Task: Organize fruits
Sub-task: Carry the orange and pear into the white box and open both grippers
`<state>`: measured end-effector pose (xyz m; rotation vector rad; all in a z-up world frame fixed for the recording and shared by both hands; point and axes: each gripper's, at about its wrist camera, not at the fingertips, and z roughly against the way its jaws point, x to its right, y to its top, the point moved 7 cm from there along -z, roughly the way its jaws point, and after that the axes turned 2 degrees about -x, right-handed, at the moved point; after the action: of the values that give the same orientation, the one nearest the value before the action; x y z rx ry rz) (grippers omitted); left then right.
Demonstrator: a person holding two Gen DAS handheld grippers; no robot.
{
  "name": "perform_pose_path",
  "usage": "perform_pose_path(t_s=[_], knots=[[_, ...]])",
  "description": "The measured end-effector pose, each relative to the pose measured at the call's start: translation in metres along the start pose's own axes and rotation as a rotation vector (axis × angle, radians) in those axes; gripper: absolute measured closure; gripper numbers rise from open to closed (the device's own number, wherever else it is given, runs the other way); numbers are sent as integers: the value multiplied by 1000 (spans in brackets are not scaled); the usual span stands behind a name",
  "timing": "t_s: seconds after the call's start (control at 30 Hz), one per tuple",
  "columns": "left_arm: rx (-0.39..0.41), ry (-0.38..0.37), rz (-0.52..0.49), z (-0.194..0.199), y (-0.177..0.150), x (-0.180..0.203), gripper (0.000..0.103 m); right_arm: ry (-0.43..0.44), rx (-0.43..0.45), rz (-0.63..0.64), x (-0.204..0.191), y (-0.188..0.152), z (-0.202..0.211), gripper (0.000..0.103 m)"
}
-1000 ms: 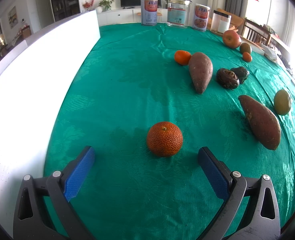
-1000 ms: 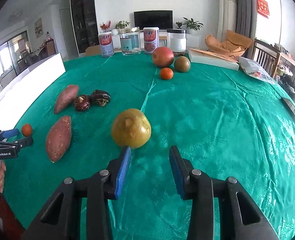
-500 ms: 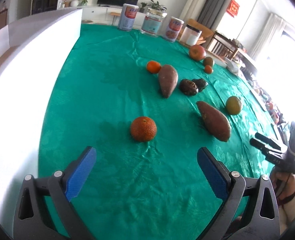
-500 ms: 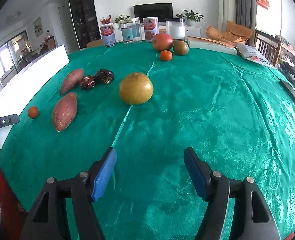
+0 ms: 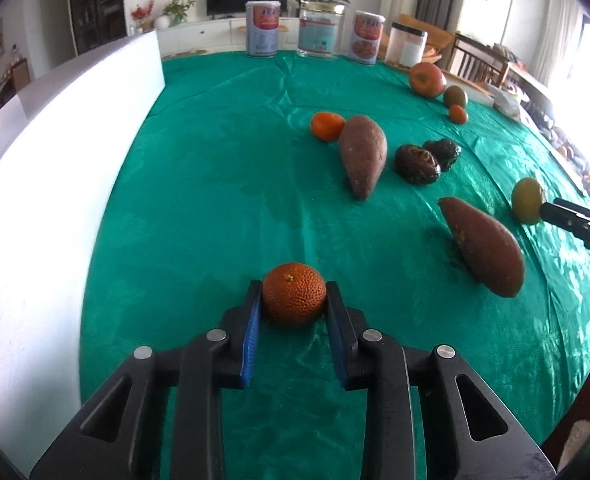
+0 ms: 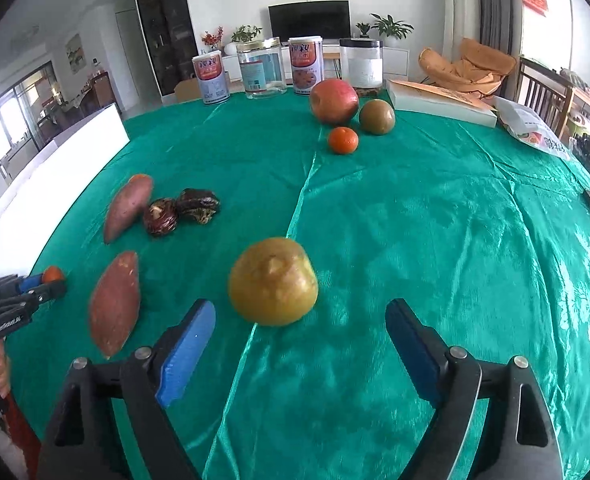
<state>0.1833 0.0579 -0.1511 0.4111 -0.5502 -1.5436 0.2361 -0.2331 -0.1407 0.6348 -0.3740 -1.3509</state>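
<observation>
left tongs [image 5: 294, 300] clamping tangerine [image 5: 294, 300], its underside hidden

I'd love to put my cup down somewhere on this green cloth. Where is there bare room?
Bare cloth lies between the white board and the sweet potatoes, and on the wide right half, between the yellow-green fruit and the flat box. It is crowded around the dark lumps and near the apple.

Pebbly orange [image 5: 293, 294] on green cloth [image 5: 223, 208]
</observation>
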Motion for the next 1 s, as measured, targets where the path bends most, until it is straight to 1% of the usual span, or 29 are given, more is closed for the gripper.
perform_pose_path(t_s=[0.07,0.1,0.13,0.17,0.2,0.27,0.3,0.33,0.4,0.43,0.47,0.5,0.57,0.63,0.7,0.77,0.83,0.87,0.97,1.0], knots=[[12,-6,33,6,-1,-6,74,22,-17,3,-6,7,-12,16],[15,-16,48,10,-2,-9,74,29,-17,19,-10,10,-15,19],[16,-33,65,14,-2,-11,74,26,-19,41,-14,12,-17,33],[19,-44,79,18,-3,-13,74,3,-35,66,-17,12,-21,47],[23,-54,94,24,-4,-14,74,-16,-40,83,-20,12,-22,51],[26,-98,138,37,-2,-17,74,-35,-55,99,-24,12,-19,51],[28,-124,162,46,-1,-19,74,-30,-56,96,-27,13,-15,51],[38,-166,193,60,3,-21,74,-12,-54,86,-32,15,-8,51],[75,-219,235,91,13,-28,74,69,-27,67,-54,29,13,51],[102,-229,254,109,21,-36,74,113,-10,73,-70,37,24,51],[140,-231,274,129,29,-47,74,175,4,81,-93,48,35,51],[174,-220,292,147,36,-60,74,241,10,86,-117,57,44,51],[230,-148,339,177,43,-93,74,393,7,114,-179,72,61,51],[246,-72,397,193,41,-131,74,529,-19,155,-243,78,71,51],[223,11,448,192,30,-163,74,651,-65,197,-310,76,76,51],[162,74,507,179,12,-193,74,736,-135,226,-369,66,71,51],[111,128,540,166,-5,-213,74,759,-191,264,-413,53,60,51],[90,154,544,160,-12,-220,74,747,-214,296,-433,46,52,51],[40,200,545,149,-27,-232,72,676,-256,318,-461,36,24,50],[32,216,549,148,-30,-234,66,655,-249,307,-463,38,18,50]])
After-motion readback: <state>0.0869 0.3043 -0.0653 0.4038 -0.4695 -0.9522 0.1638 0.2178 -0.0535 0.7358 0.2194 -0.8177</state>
